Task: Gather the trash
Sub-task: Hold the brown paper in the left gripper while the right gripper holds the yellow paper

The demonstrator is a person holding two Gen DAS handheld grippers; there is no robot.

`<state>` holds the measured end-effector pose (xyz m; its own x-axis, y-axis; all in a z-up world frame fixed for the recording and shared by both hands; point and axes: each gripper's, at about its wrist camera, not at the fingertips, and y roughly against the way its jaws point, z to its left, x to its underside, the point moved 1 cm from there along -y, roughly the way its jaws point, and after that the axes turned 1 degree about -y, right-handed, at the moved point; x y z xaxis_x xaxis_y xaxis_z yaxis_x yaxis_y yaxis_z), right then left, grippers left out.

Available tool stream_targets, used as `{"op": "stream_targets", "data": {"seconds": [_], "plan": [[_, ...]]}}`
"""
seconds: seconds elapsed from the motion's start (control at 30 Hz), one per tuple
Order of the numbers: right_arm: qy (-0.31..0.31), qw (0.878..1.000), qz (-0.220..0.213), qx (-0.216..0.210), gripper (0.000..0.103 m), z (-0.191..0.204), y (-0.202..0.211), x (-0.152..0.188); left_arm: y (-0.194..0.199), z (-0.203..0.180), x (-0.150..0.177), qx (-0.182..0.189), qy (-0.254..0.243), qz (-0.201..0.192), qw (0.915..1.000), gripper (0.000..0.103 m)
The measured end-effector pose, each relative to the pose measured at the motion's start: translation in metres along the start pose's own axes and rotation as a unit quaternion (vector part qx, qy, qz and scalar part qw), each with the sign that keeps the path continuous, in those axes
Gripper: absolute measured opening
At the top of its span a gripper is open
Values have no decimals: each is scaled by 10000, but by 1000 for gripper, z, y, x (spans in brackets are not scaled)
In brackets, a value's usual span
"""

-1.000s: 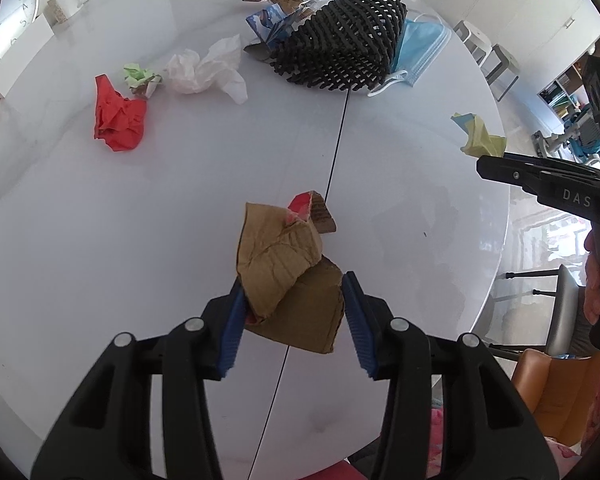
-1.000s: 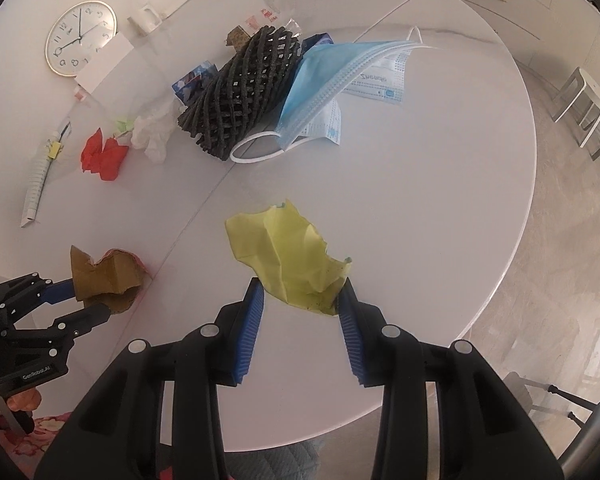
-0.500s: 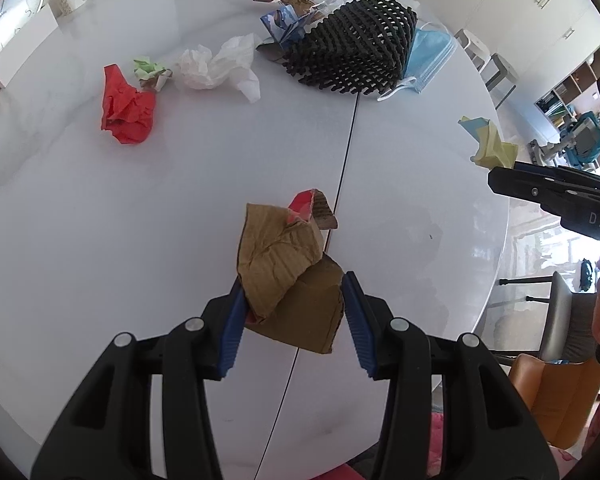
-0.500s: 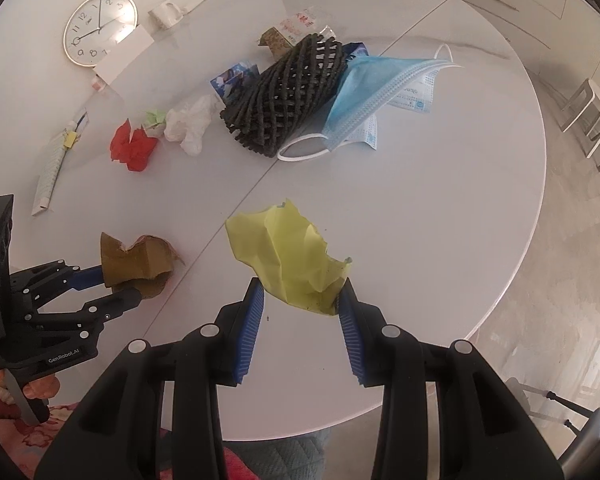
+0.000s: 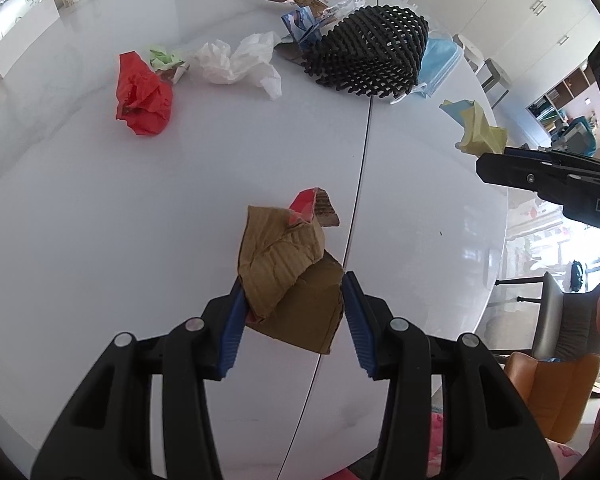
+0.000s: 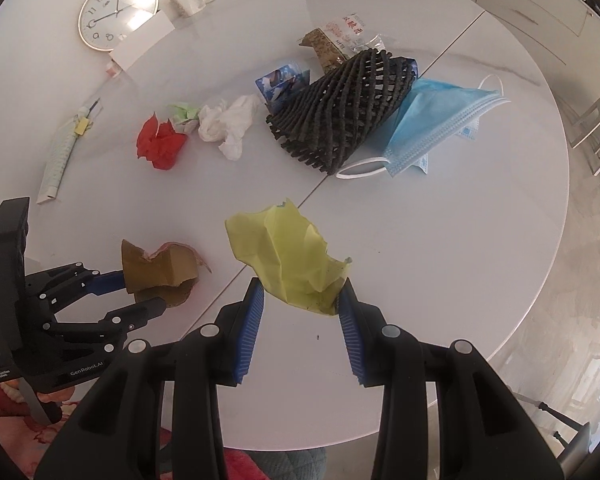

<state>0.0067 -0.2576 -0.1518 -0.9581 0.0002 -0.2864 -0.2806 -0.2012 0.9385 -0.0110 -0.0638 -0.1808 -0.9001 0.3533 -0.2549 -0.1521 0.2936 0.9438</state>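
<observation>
Two tools are in view, one per hand, both above a round white worktop [image 6: 480, 240] with a seam line across it.

The left tool [image 5: 292, 312] is closed on one crumpled piece of brown cardboard [image 5: 288, 272] with a red patch at its top edge; the blue pads press it from both sides and it is lifted clear of the worktop. The right wrist view shows the same grip from the side.

The right tool [image 6: 300, 312] is closed on one crumpled yellow paper [image 6: 288, 256], which sticks up from between its blue pads, held above the worktop near the seam.

Loose items still lying on the worktop, counted:
- one red paper wad [image 6: 160, 146], at the left of the group;
- one small green scrap [image 6: 184, 114], touching the red wad;
- one white tissue [image 6: 228, 124], just beside the green scrap;
- one black foam net sleeve [image 6: 340, 112], lying on its side;
- one blue face mask [image 6: 432, 124], partly under the net sleeve, with a printed wrapper beneath it;
- one blue printed wrapper [image 6: 282, 82], against the net sleeve's far-left side;
- one clear snack packet [image 6: 336, 40] with brown contents, behind the net sleeve.

Other objects at the far-left edge: one wall clock [image 6: 118, 10] lying flat, one white mug [image 6: 186, 0], one long white sleeve [image 6: 62, 152] with a yellow tag.
</observation>
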Motion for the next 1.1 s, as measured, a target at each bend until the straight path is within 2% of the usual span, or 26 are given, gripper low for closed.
{"op": "stream_targets", "data": {"seconds": [0.33, 0.83, 1.1], "plan": [[-111, 9999, -126, -24, 39, -4, 8, 0, 10, -1, -4, 72, -48, -100, 9999, 43], [-374, 9987, -314, -109, 39, -33, 26, 24, 22, -15, -1, 101, -26, -195, 9998, 42], [-455, 9979, -417, -175, 39, -45, 35, 37, 36, -40, -6, 180, -225, -313, 9991, 42]]}}
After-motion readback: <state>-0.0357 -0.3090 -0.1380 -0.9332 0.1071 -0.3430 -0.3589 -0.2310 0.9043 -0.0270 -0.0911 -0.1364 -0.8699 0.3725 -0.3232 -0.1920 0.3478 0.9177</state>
